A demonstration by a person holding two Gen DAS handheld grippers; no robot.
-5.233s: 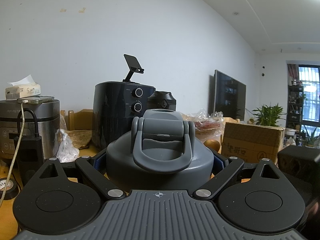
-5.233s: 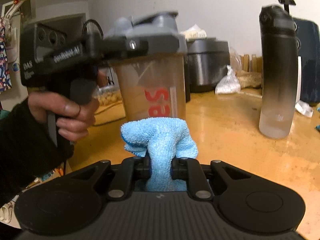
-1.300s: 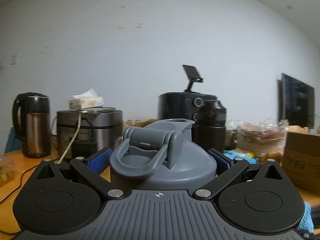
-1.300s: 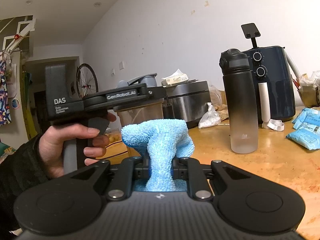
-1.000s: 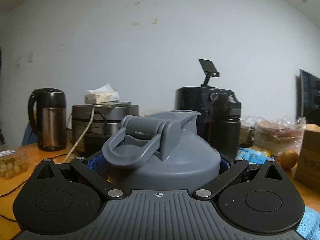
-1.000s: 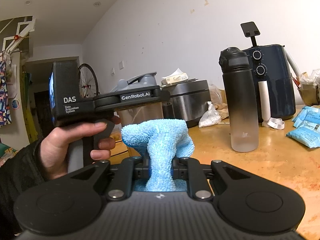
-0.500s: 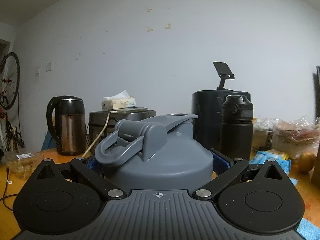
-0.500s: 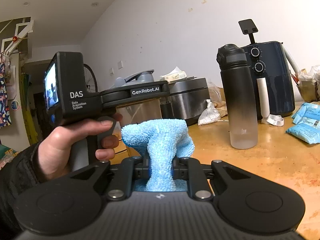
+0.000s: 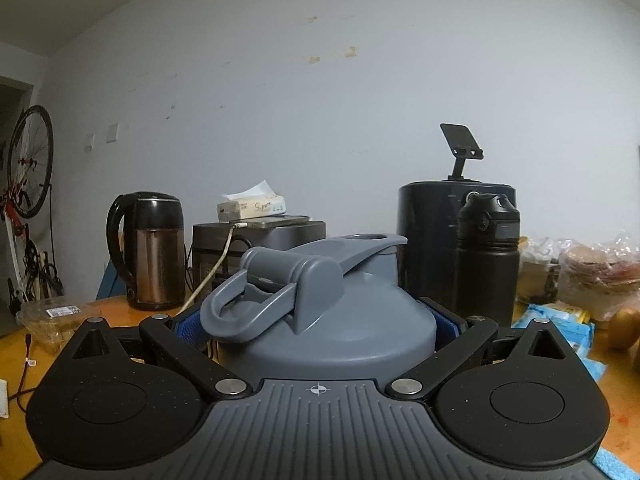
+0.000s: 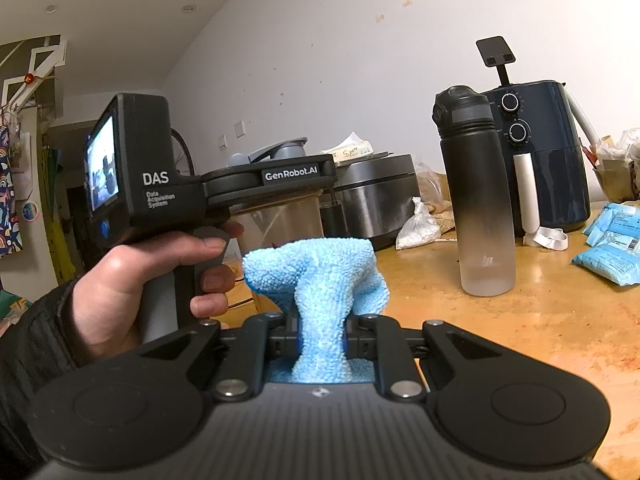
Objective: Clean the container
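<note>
Two claws, one job each: left claw (image 9: 318,322) clamps the shaker bottle (image 9: 324,320) by its grey lid, held up off the desk (image 10: 532,312) for wiping, while right claw (image 10: 322,336) pinches a blue cloth (image 10: 320,276).

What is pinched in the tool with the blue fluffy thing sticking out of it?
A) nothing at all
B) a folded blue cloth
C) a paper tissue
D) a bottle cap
B: in the right wrist view the right gripper has its jaws closed on a blue cloth, which bulges out above them.
</note>
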